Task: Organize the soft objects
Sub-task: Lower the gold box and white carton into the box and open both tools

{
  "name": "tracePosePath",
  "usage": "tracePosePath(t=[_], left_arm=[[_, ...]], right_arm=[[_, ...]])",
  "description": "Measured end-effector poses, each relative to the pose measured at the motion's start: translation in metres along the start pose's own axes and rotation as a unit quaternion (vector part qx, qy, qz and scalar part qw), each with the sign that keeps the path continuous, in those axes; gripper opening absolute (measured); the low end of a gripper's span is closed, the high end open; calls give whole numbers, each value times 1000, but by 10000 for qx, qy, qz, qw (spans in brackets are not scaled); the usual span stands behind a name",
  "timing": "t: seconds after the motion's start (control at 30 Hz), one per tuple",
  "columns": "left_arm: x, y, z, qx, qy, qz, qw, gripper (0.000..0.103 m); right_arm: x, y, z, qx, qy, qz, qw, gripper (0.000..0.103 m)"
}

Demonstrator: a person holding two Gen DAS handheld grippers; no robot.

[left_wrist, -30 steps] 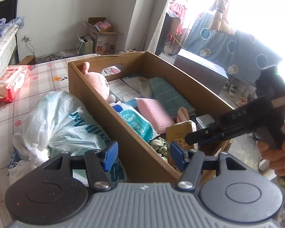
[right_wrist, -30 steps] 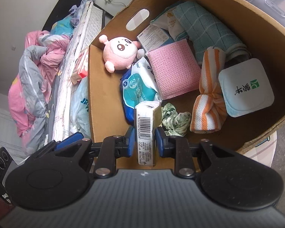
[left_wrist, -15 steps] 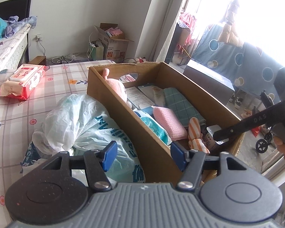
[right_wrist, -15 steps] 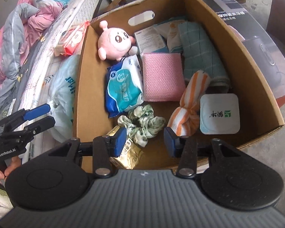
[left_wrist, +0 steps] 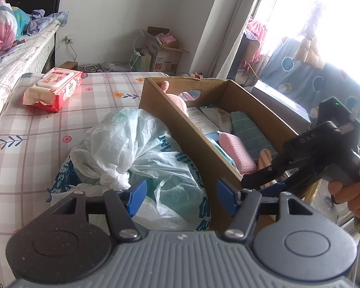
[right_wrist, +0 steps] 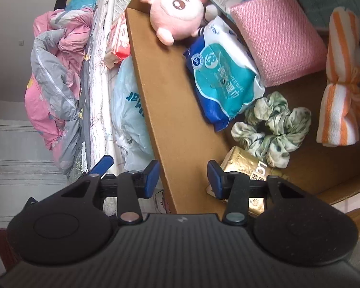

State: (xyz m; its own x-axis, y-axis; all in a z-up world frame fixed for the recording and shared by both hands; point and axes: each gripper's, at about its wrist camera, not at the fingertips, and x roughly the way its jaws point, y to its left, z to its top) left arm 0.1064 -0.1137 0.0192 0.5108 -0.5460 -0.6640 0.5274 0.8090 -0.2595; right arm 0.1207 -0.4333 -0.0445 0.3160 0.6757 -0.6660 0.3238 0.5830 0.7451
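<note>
The cardboard box (right_wrist: 170, 120) holds a pink plush (right_wrist: 177, 12), a blue wipes pack (right_wrist: 223, 81), a pink cloth (right_wrist: 278, 36), a green scrunchie (right_wrist: 273, 129), an orange striped towel (right_wrist: 340, 96) and a gold tissue pack (right_wrist: 247, 168) in its near corner. My right gripper (right_wrist: 183, 180) hangs over the box's left wall, jaws opening, with nothing between the pads. It also shows in the left wrist view as the right gripper (left_wrist: 264, 183) at the box's near end. My left gripper (left_wrist: 181, 196) is above a knotted plastic bag (left_wrist: 132, 148) beside the box (left_wrist: 192, 129), jaws opening slightly and holding nothing.
A red wipes pack (left_wrist: 52, 88) lies farther back on the checked bed sheet (left_wrist: 36, 168). A mattress edge with bunched pink bedding (right_wrist: 50, 72) runs along the left. A person's hand (left_wrist: 355, 189) holds the right gripper. Cartons stand by the far wall.
The right gripper let go of the gold tissue pack, which now lies in the box's near corner, and shifted left over the wall. The left gripper drew back from the box over the bag.
</note>
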Motion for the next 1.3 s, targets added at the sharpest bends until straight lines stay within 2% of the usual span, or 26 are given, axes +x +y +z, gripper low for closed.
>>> tracePosePath(t=[0.03,0.23,0.47,0.6,0.73,0.97,1.07,1.13,1.2,1.3], left_arm=[[0,1,0,-13,4,-1,10000,66],[1,2,0,-66,11,7,10000,67],[-2,2,-1,-91,-17,-4,10000,67],[-4,1,-2,-69,-42,-21,10000,68],[-6,1,-2,-73,-81,-72,9999,68],[-7,-3,-3,-43,-104,-120,9999,68],[-7,-3,-3,-37,-111,-123,9999,68],[-8,-4,-4,-34,-112,-111,9999,68],[-9,-4,-4,-31,-121,-91,9999,69],[-11,-3,-4,-58,-139,-64,9999,69]], right_arm=[[3,1,0,-27,29,-39,10000,53],[9,3,1,-21,138,-75,9999,54],[12,10,2,-76,17,-237,9997,56],[1,15,-4,-248,-200,-517,9982,57],[-27,14,-3,-295,-700,-1107,9910,60],[-42,-5,-4,-36,-692,-1411,9876,61],[-46,0,-5,-79,-804,-1261,9887,61],[-47,5,-4,-49,-837,-813,9932,61],[-39,11,-1,63,-707,-335,9969,62],[-16,18,0,121,-450,-129,9988,63]])
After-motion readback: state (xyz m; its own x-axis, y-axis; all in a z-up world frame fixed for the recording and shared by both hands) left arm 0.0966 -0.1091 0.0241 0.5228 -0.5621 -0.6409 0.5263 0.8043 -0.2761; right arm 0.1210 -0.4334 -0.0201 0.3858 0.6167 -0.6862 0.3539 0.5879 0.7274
